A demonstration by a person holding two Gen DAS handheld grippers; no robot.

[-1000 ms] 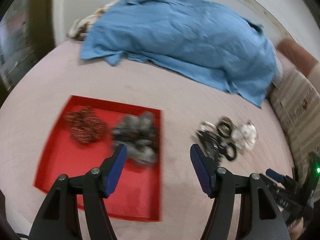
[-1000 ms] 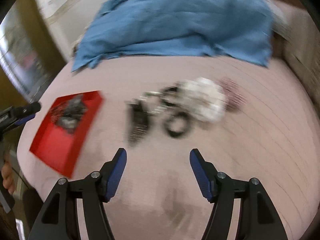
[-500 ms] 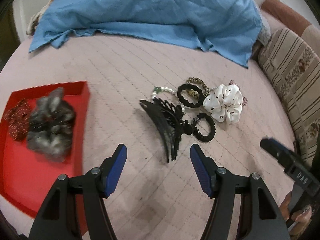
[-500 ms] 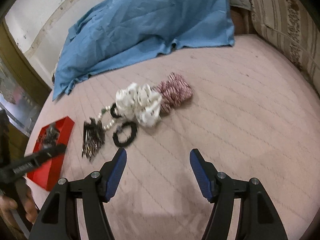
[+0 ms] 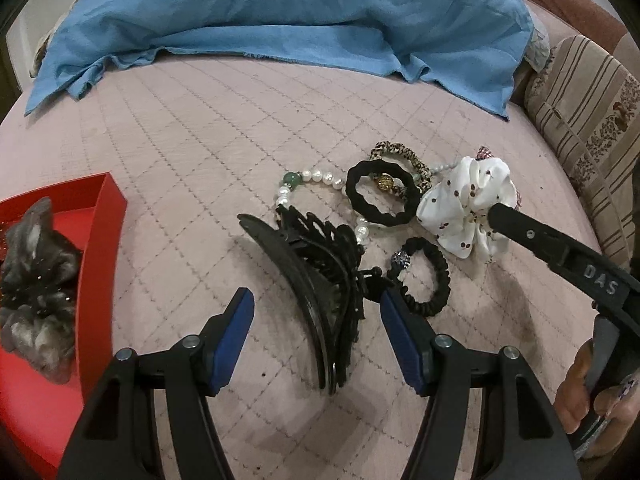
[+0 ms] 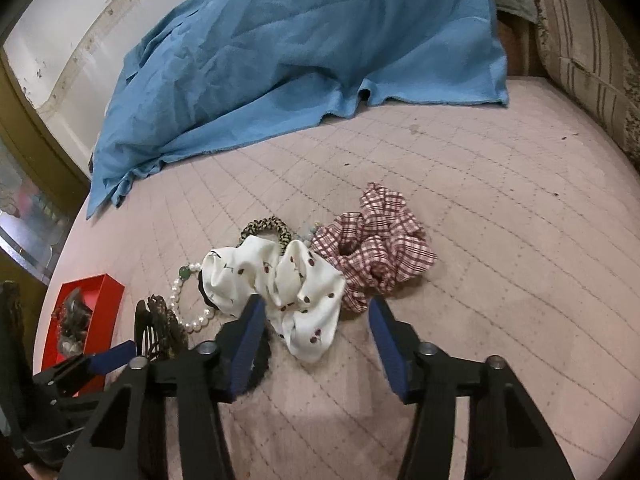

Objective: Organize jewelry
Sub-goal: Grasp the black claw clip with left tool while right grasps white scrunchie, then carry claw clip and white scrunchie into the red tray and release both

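The jewelry is sitting mostly unsorted on the pink quilted bed [image 5: 200,152], and only a small part of it is lying in the red tray [image 5: 100,240] at the left: a grey furry scrunchie [image 5: 36,288], with something dark and sparkly beside it that is too cut off to name. Everything else is waiting in a loose cluster well apart from the tray: the black claw clip [image 5: 316,280], the pearl bracelet [image 5: 316,178], the black hair tie [image 5: 380,198], the leopard hair tie [image 5: 400,152], the small black elastic [image 5: 428,280], the white dotted scrunchie [image 5: 464,208] and the checked scrunchie [image 6: 376,248].

You are bringing your left gripper [image 5: 316,336] down over the claw clip, its jaws narrowing slightly; the clip is lying between them but the pads are not touching it. Your right gripper [image 6: 316,328] is closing its jaws around the near edge of the white dotted scrunchie, with cloth between them and no squeeze showing yet. So you are, by my reckoning, early in the job, with about seven pieces left to carry over.
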